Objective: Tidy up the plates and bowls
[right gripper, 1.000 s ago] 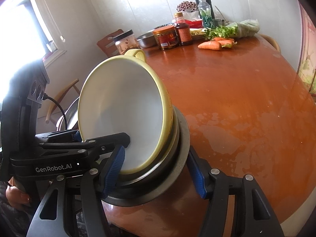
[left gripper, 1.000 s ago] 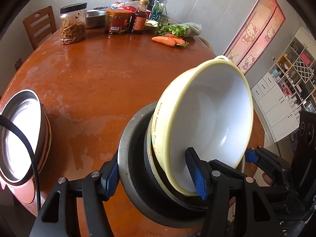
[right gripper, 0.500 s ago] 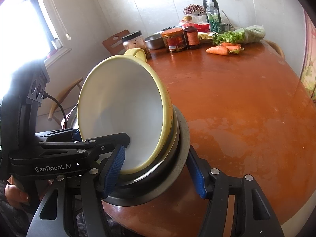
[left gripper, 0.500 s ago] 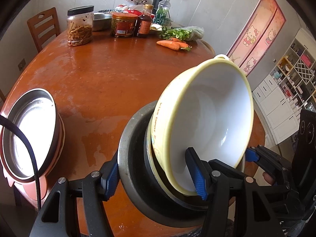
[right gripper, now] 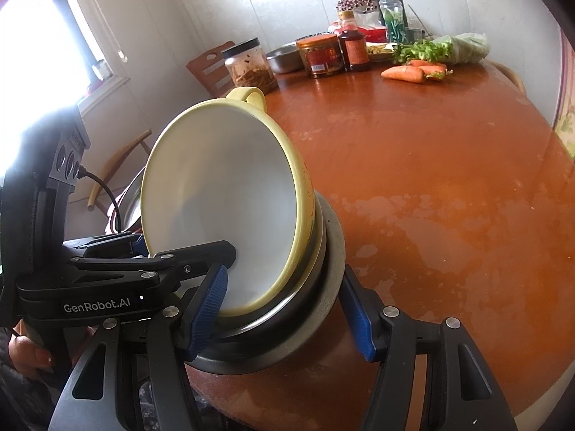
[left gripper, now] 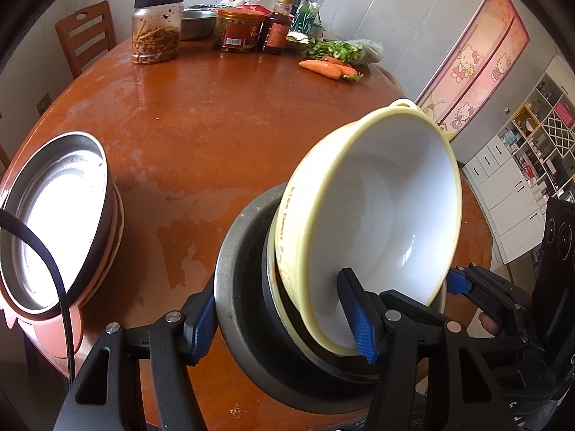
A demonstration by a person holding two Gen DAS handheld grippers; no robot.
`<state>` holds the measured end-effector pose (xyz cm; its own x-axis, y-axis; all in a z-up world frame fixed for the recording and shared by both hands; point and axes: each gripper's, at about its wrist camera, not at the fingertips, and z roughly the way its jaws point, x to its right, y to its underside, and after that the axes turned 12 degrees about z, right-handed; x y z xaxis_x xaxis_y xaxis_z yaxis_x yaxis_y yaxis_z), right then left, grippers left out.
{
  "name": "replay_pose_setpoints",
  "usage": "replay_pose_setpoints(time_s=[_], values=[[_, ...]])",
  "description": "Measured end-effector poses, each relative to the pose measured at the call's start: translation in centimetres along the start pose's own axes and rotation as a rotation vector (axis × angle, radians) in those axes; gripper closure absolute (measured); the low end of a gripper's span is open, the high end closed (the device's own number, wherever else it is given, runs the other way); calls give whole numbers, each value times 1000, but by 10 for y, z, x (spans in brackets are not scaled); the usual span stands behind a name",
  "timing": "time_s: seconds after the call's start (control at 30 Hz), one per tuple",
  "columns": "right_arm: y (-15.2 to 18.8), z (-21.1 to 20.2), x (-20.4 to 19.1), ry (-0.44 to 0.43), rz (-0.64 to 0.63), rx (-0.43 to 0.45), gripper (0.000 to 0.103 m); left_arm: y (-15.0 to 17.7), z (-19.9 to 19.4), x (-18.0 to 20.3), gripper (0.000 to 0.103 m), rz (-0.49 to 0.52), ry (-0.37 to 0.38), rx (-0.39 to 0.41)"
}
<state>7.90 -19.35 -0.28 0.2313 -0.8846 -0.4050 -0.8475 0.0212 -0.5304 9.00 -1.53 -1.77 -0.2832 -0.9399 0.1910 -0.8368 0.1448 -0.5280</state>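
Observation:
A stack of nested bowls is held tilted over the near edge of the round wooden table (left gripper: pixel 201 136). A yellow bowl (left gripper: pixel 381 215) with a white inside and a loop handle is the innermost. It sits in a steel bowl inside a wide dark grey bowl (left gripper: pixel 244 287). My left gripper (left gripper: pixel 280 323) is shut on the stack's rim, one pad inside the yellow bowl and one on the grey bowl's outside. My right gripper (right gripper: pixel 282 316) clamps the same stack (right gripper: pixel 230 208) from the opposite side. Each gripper shows in the other's view: the left gripper (right gripper: pixel 143 262) and the right gripper (left gripper: pixel 467 287).
A steel plate (left gripper: pixel 54 222) rests on pink plates at the table's left edge. At the far side stand jars (left gripper: pixel 156 32), sauce bottles (left gripper: pixel 276 32), a steel basin, greens and carrots (left gripper: pixel 327 68). Wooden chairs (left gripper: pixel 86 36) stand behind the table, and white shelving (left gripper: pixel 528 165) stands to the right.
Both grippers keep their hold on the bowl stack. The view has only drifted a little, bringing the plates at the left further into the picture.

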Motion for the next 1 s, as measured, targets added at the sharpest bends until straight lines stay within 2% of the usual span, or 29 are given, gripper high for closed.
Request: replay_pose_setpoints(time_s=[0.53, 1.0], values=[[-3, 9, -18, -16, -50, -3, 39, 3, -17, -19, 41, -30, -21, 27], [-14, 9, -61, -52, -122, 15, 39, 7, -55, -47, 41, -73, -64, 95]])
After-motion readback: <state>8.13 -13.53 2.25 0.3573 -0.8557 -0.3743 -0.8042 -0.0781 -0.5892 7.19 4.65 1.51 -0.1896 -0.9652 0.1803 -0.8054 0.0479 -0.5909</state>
